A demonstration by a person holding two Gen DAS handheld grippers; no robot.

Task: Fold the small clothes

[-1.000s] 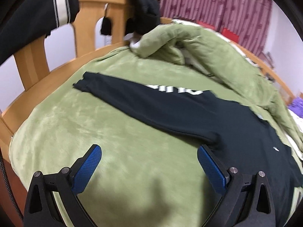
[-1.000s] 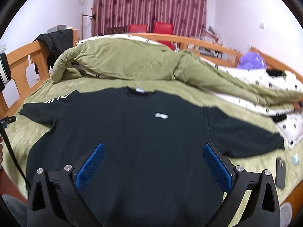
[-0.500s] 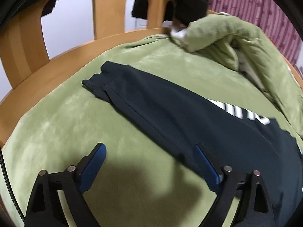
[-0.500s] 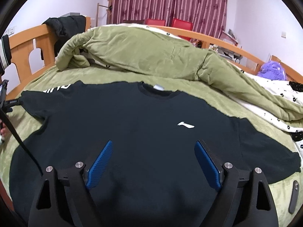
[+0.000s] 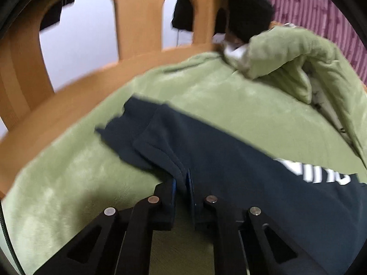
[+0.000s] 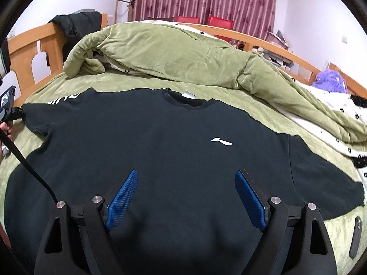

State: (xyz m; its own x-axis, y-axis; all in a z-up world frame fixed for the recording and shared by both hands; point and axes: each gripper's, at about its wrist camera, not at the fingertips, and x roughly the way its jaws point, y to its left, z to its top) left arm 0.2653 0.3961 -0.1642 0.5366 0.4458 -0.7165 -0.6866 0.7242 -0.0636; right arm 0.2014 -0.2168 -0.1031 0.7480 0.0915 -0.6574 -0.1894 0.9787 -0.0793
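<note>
A black long-sleeved sweatshirt [image 6: 160, 151] with a small white logo lies front up on the green bed cover [image 6: 57, 84]. Its left sleeve [image 5: 206, 146], with white lettering, runs across the left wrist view. My left gripper [image 5: 182, 178] is shut on the lower edge of that sleeve, which bunches up between the blue pads. My right gripper [image 6: 185, 183] is open and empty, hovering low over the sweatshirt's belly. The left gripper also shows at the far left of the right wrist view [image 6: 9, 112].
A bunched green quilt [image 6: 183, 57] lies behind the sweatshirt. The wooden bed frame [image 5: 68, 87] curves round the left edge, with dark clothes [image 5: 247, 6] hung on it. A dark phone [image 6: 356, 238] lies at the right bed edge. A purple object [image 6: 328, 82] sits far right.
My left gripper moved forward to the sleeve and closed on its lower edge, bunching the cloth. My right gripper moved slightly closer over the sweatshirt and stays open.
</note>
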